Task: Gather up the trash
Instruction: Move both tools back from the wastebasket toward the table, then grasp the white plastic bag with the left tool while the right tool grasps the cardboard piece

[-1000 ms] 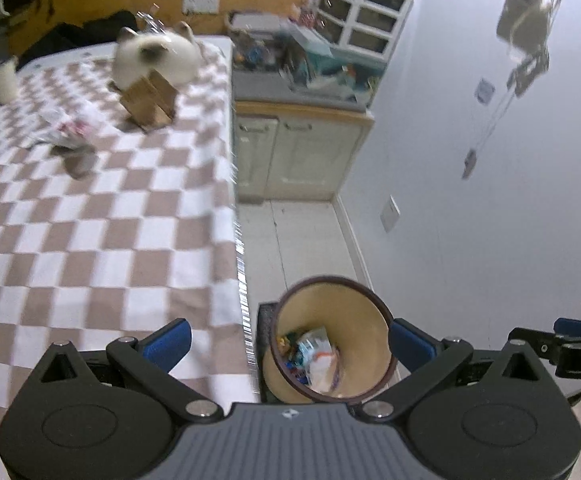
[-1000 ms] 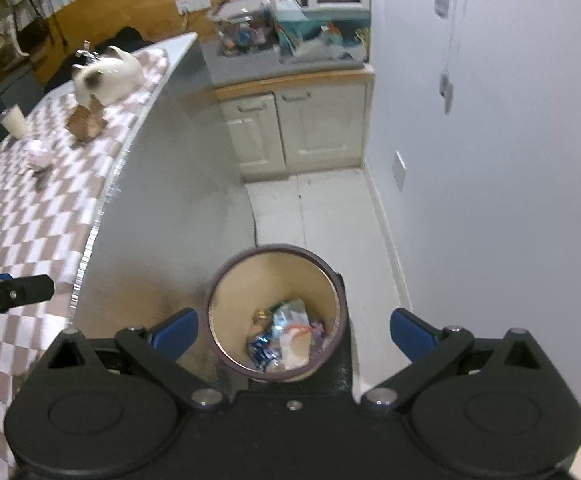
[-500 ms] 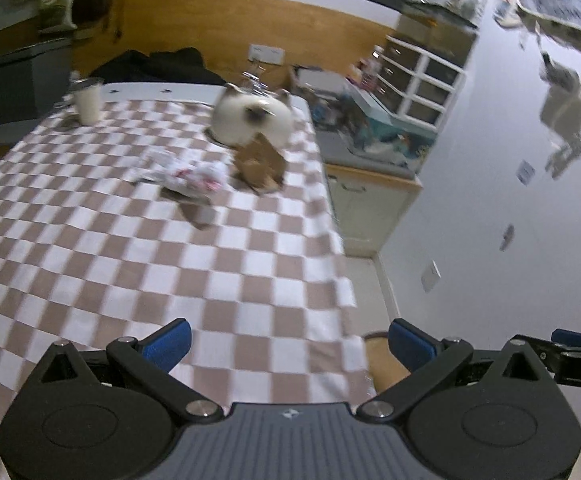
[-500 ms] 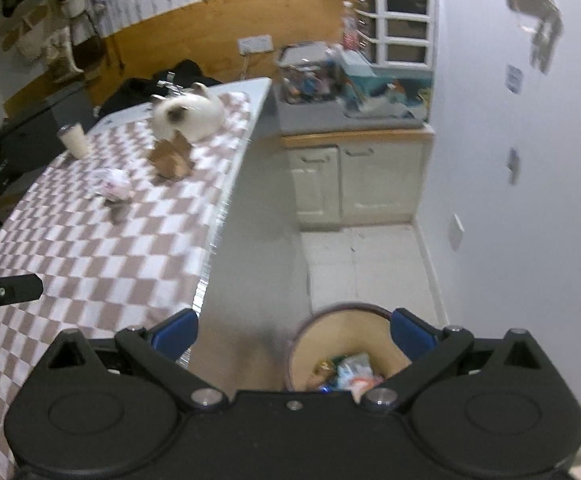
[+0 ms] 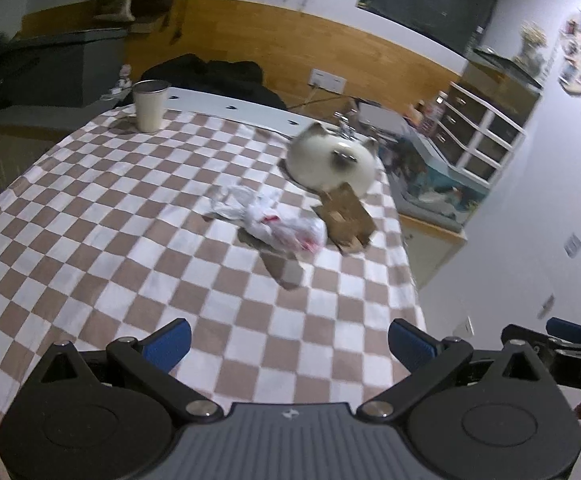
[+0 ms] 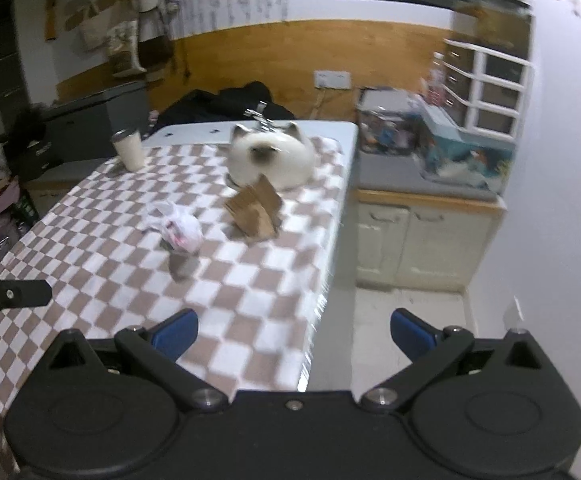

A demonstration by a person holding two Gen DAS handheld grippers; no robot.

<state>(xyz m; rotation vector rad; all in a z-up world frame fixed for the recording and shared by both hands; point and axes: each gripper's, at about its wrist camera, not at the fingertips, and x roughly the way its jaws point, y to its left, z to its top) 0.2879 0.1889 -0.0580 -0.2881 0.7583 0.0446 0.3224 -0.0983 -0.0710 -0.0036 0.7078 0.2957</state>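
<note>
tablecloth: checked cloth, matt | bag: crinkled glossy plastic | box: brown cardboard

Each camera sits just behind its own gripper and looks forward and down. The left view hangs over the near part of the brown-and-white checked table; the right view stands at the table's right edge, with floor and cream cabinets in sight. Both share the crumpled white plastic bag, brown cardboard piece and white cup, all well ahead.
</note>
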